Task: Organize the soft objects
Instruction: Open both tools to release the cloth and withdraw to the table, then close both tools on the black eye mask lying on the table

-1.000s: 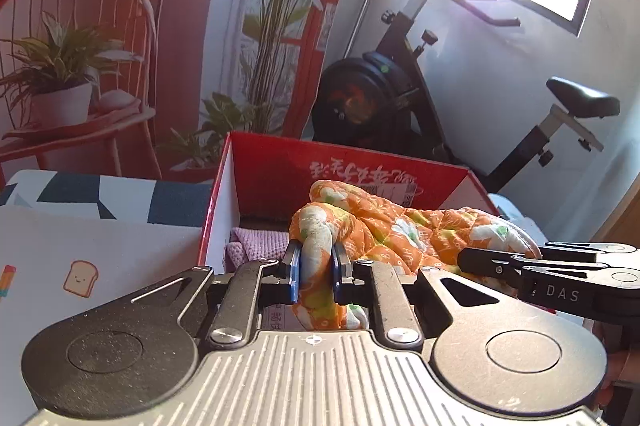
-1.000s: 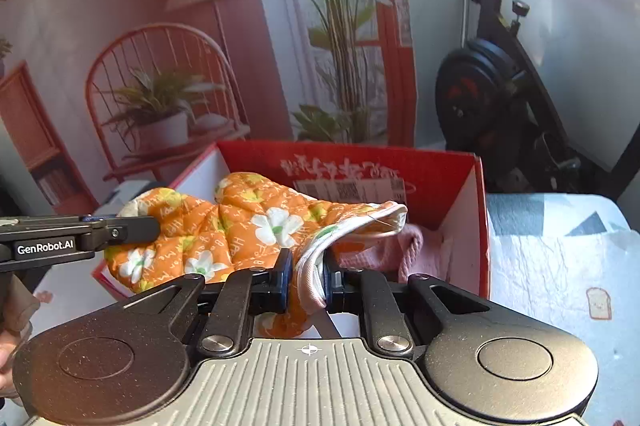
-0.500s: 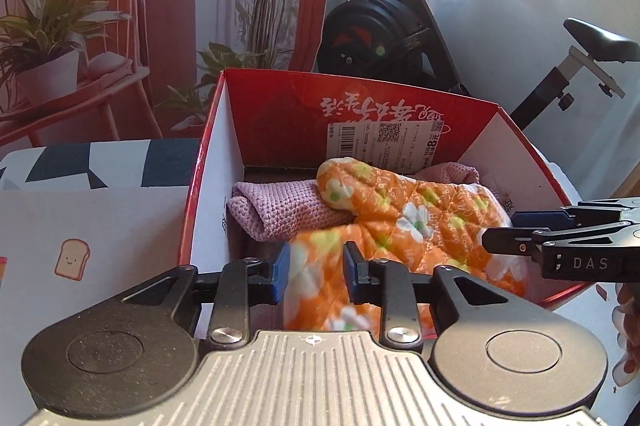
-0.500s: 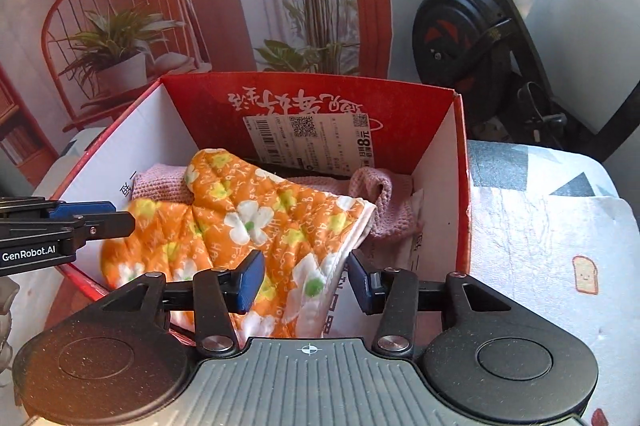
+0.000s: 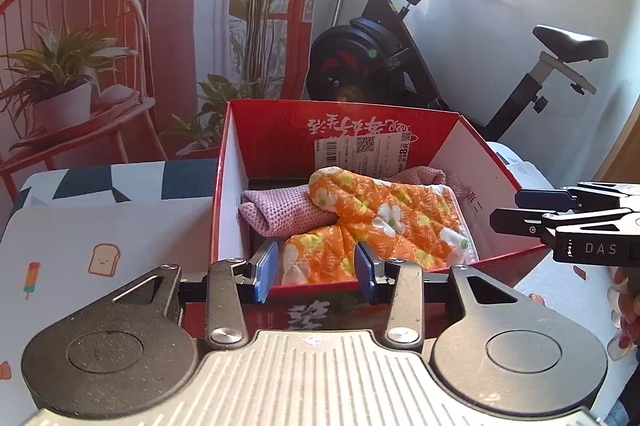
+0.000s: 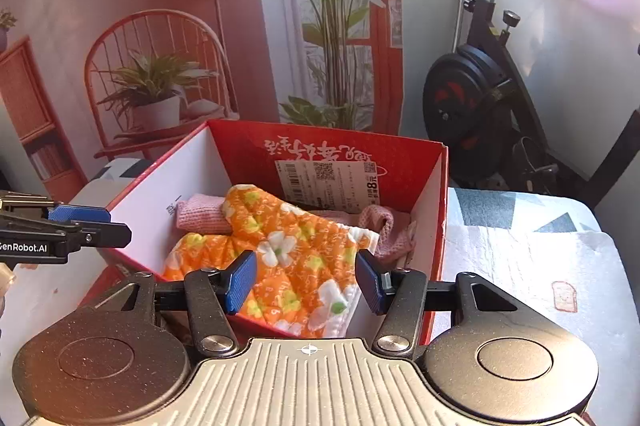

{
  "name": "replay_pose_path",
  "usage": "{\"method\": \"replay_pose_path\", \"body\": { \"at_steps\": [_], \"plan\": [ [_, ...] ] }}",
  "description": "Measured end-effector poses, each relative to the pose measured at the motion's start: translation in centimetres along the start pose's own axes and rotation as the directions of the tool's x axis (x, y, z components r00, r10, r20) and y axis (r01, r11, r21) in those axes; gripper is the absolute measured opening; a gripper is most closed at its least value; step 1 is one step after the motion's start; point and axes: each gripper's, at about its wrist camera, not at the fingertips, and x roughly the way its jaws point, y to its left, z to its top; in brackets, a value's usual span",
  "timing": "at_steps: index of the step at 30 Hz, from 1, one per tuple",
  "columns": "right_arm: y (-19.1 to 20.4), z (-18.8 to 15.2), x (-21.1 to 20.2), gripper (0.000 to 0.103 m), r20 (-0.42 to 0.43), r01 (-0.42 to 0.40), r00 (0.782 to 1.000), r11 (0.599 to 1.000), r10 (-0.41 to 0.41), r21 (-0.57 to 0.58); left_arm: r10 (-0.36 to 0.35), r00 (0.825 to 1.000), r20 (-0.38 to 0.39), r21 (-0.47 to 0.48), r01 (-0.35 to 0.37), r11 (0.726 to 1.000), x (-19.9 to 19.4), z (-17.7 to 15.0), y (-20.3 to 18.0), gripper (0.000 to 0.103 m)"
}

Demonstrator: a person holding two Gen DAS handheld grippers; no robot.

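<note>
An orange floral oven mitt [image 5: 380, 222] lies inside the red cardboard box [image 5: 280, 130], on top of a folded pink knitted cloth [image 5: 280, 208]. My left gripper [image 5: 316, 272] is open and empty at the box's near edge. My right gripper [image 6: 304, 280] is open and empty over the box's near rim, with the mitt [image 6: 288, 250] just beyond its blue pads. The pink cloth [image 6: 200, 216] shows under the mitt in the right wrist view. Each gripper appears at the edge of the other's view, the right one [image 5: 560, 214] and the left one [image 6: 80, 222].
The box [image 6: 432, 250] stands on a table with a white patterned cloth [image 5: 80, 246]. Behind it are an exercise bike [image 5: 400, 58] and a backdrop with a chair and plants [image 5: 60, 66]. Table surface shows right of the box [image 6: 540, 266].
Both grippers let go of the oven mitt and opened wide. The mitt dropped into the box onto the pink cloth. Both grippers pulled back toward the box's near edge.
</note>
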Motion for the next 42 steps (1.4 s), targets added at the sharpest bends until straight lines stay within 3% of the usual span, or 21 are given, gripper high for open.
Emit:
{"method": "replay_pose_path", "body": {
  "at_steps": [7,16,22,30,39,42],
  "plan": [
    [1.1,-3.8,-3.8,0.051,0.022,-0.053,0.998,0.999,0.053,0.013,0.01,1.0,-0.007,-0.031,-0.011,0.999,-4.0,-4.7,0.2,0.044],
    [3.1,-12.2,-5.3,0.051,-0.077,-0.079,0.993,0.994,0.084,0.076,-0.035,0.993,-0.111,-0.163,0.017,0.986,-6.2,-12.9,1.5,0.044],
    [4.8,-17.3,-7.6,0.051,-0.1,-0.067,0.992,0.995,0.074,0.071,-0.045,0.993,-0.111,-0.149,0.028,0.988,-7.8,-15.9,1.0,0.043],
    [6.6,-19.6,-9.8,0.051,-0.095,-0.107,0.989,0.994,0.11,0.04,-0.057,0.995,-0.086,-0.137,0.045,0.99,-8.6,-17.9,-0.8,0.043],
    [7.2,-20.2,-8.5,0.051,-0.147,-0.136,0.979,0.99,0.139,0.031,-0.074,0.993,-0.087,-0.175,0.058,0.983,-7.9,-18.8,-0.6,0.043],
    [7.1,-20.3,-8.0,0.057,-0.148,-0.125,0.981,0.992,0.128,0.03,-0.079,0.994,-0.08,-0.191,0.062,0.98,-7.7,-19.1,-0.5,0.043]
  ]
}}
